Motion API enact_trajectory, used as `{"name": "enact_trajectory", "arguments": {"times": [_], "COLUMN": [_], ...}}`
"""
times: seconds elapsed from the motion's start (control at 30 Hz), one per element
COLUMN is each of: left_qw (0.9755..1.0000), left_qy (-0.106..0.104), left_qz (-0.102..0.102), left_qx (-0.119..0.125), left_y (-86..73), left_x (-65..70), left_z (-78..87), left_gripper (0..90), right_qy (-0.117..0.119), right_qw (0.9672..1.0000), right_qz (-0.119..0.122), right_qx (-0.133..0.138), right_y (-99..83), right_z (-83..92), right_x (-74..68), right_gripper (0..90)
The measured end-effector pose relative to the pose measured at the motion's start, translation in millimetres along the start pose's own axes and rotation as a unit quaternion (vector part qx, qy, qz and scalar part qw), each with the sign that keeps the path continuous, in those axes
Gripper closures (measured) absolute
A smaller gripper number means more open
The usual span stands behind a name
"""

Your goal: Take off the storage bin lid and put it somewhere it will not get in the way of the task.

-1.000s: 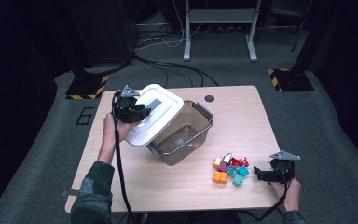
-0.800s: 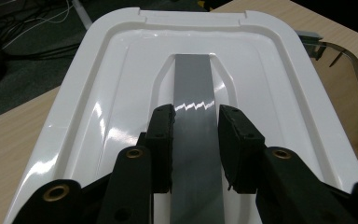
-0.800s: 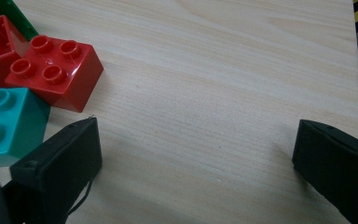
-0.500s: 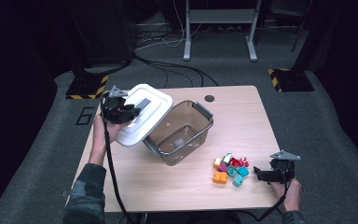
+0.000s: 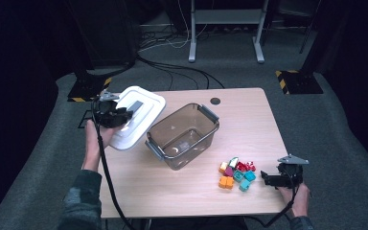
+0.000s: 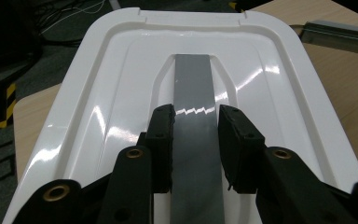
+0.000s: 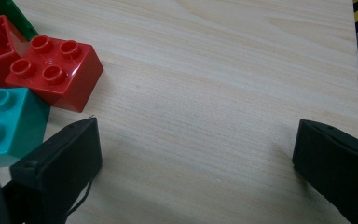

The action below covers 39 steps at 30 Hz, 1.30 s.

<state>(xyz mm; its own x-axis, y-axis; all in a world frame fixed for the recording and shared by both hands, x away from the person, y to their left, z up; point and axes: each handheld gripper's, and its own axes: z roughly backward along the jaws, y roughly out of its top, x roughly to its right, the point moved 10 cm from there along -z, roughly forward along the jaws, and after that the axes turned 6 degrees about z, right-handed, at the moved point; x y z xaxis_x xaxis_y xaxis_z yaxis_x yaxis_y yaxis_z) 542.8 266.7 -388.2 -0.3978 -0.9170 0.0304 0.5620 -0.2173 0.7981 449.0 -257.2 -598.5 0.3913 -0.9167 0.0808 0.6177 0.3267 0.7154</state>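
L gripper [image 5: 111, 114] fingers clamp lid [image 5: 139, 115] handle, R gripper [image 5: 281, 178] fingers wide, empty; set lid flat on tabletop [image 5: 249, 120], clear of bin [image 5: 182, 136].

1. A pale wooden rectangular surface [image 5: 249, 110] with rounded corners stands on grey carpet; a small dark round grommet [image 5: 215, 101] sits near its far edge.
2. A clear brownish plastic bin with grey latches [image 5: 183, 136] stands at its middle, set askew.
3. A cluster of small plastic building bricks [image 5: 236, 173], orange, teal, red, magenta and green, lies near the front right corner.
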Motion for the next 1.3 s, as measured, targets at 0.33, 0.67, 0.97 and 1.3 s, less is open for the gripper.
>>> {"name": "enact_trajectory", "arguments": {"times": [0.33,0.67,0.97,1.3], "left_qw": [0.999,0.9961,0.9931,0.9899], "left_qy": [0.033,0.064,0.088,0.1], "left_qz": [0.028,0.059,0.077,0.099], "left_qx": [0.007,0.013,0.002,-0.011], "left_y": [-11.8,-26.6,-45.4,-67.3], "left_x": [-23.1,-42.8,-52.7,-61.7], "left_z": [1.5,-2.1,-11.6,-22.5], "left_gripper": [66.5,66.5,66.5,66.5], "right_qy": [0.0,0.0,0.0,0.0], "right_qw": [1.0,1.0,1.0,1.0], "right_qz": [0.0,0.0,0.0,0.0], "right_qx": [0.0,0.0,0.0,0.0], "right_y": [0.0,0.0,0.0,0.0], "right_z": [0.0,0.0,0.0,0.0], "right_x": [0.0,0.0,0.0,0.0], "right_gripper": [0.3,0.3,0.3,0.3]}}
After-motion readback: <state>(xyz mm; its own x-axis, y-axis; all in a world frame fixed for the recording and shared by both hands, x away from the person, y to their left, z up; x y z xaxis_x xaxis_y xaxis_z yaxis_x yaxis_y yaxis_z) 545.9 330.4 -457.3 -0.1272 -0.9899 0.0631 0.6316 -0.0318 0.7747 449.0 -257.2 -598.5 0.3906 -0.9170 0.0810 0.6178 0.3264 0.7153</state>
